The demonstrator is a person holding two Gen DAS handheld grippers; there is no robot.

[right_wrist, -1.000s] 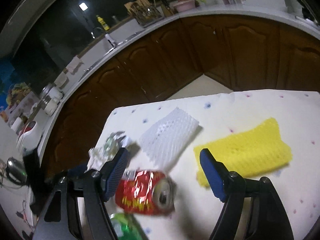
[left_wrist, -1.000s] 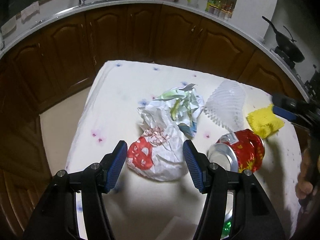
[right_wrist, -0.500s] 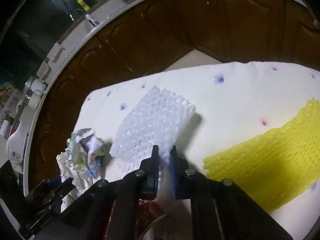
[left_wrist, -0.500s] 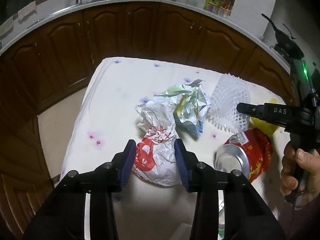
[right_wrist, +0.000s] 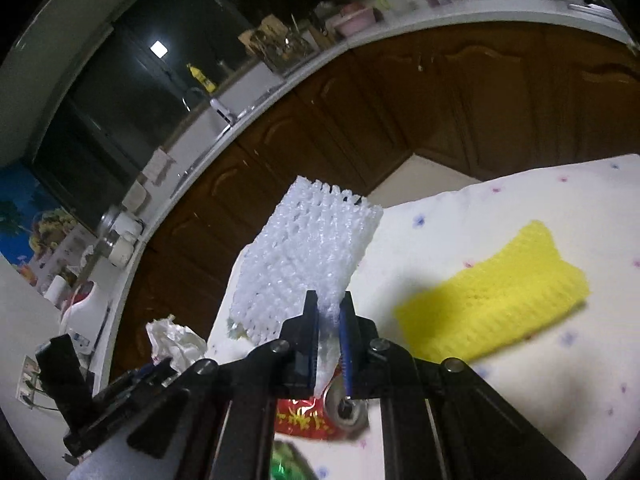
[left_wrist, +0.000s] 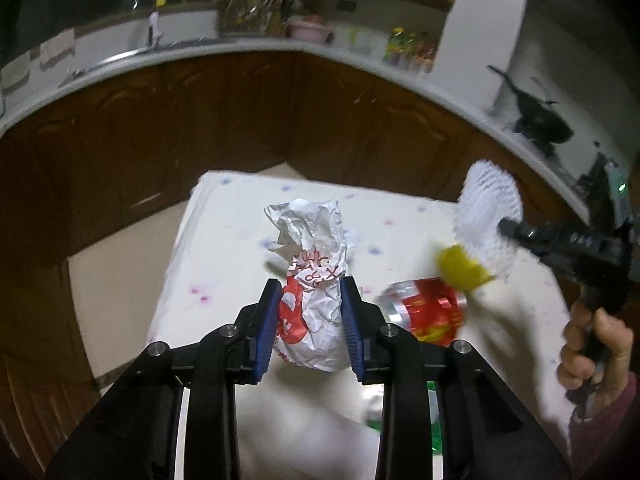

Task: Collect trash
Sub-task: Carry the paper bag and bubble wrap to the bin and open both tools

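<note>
Right wrist: foam net (right_wrist: 308, 252) in claw (right_wrist: 329, 320).

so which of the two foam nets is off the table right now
The white foam net, pinched in the right gripper and lifted; the yellow foam net lies flat on the tablecloth.

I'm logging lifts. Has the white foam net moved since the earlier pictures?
Yes. The white foam net, pinched in the right tool, now hangs above the tablecloth, against the cabinets.

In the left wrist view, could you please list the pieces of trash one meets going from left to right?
Crumpled paper bag in the left gripper → red can → white foam net held by the right gripper. The yellow net overlaps, so I leave it out.
</note>
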